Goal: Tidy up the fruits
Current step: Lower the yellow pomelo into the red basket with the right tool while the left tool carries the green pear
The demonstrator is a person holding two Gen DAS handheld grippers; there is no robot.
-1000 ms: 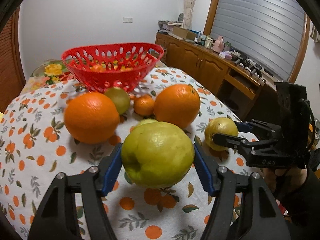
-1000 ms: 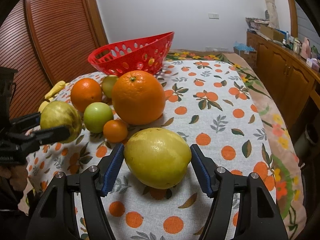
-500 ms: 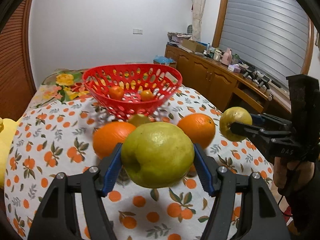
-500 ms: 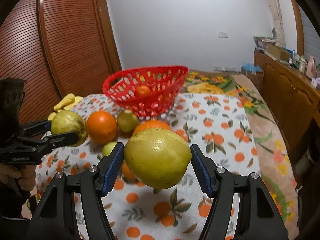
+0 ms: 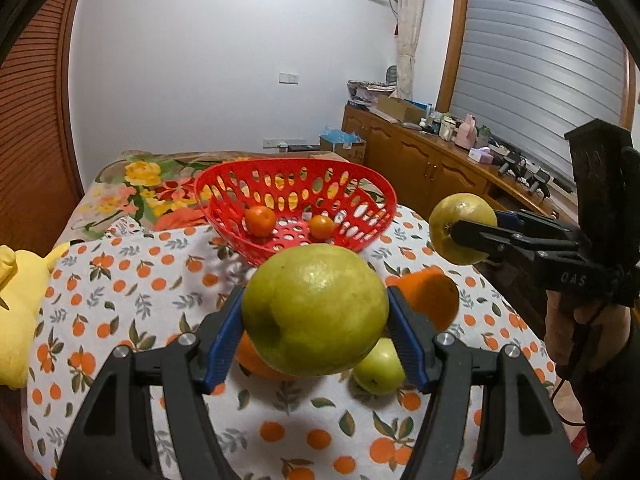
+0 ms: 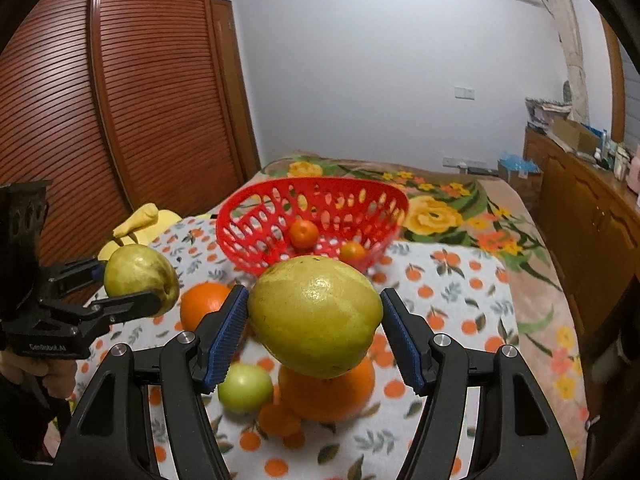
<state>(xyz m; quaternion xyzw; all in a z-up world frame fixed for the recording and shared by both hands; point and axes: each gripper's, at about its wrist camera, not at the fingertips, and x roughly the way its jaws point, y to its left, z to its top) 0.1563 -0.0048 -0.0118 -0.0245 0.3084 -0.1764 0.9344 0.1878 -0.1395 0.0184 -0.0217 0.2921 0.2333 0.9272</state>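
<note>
Fruit fills the left wrist view. The left gripper [image 5: 316, 320] clamps a large yellow-green pear [image 5: 316, 308] between its blue pads, lifted clear above the worktop [image 5: 120, 280], which wears a white cloth printed with oranges. Beyond the pear, at the far side of the cloth, stands a red plastic basket [image 5: 296, 184] with two small tangerines [image 5: 260, 221] inside. Below and behind the held pear lie an orange [image 5: 430, 296] to the right, a second orange [image 5: 250, 360] partly hidden on the left, and a green apple [image 5: 378, 368] near right. At the right edge, a person's hand [image 5: 580, 336] carries the right gripper [image 5: 468, 236], which grasps a second yellow pear [image 5: 462, 228] in the air, level with the basket rim. A yellow soft toy [image 5: 16, 300] lies at the left edge.

In the right wrist view, the right gripper [image 6: 314, 324] grips its yellow pear [image 6: 316, 316] between blue pads, raised above the cloth. The red basket [image 6: 312, 212] sits just beyond, holding the tangerines [image 6: 304, 234]. Under the pear rest a large orange [image 6: 328, 396], a green apple [image 6: 244, 388] to its left, and a small tangerine [image 6: 278, 420] near them. Another orange [image 6: 200, 304] lies further left. At the left edge, the left gripper [image 6: 132, 292] holds the other pear [image 6: 138, 280] aloft, near the basket's left side. A floral blanket [image 6: 440, 208] spreads behind the basket.
</note>
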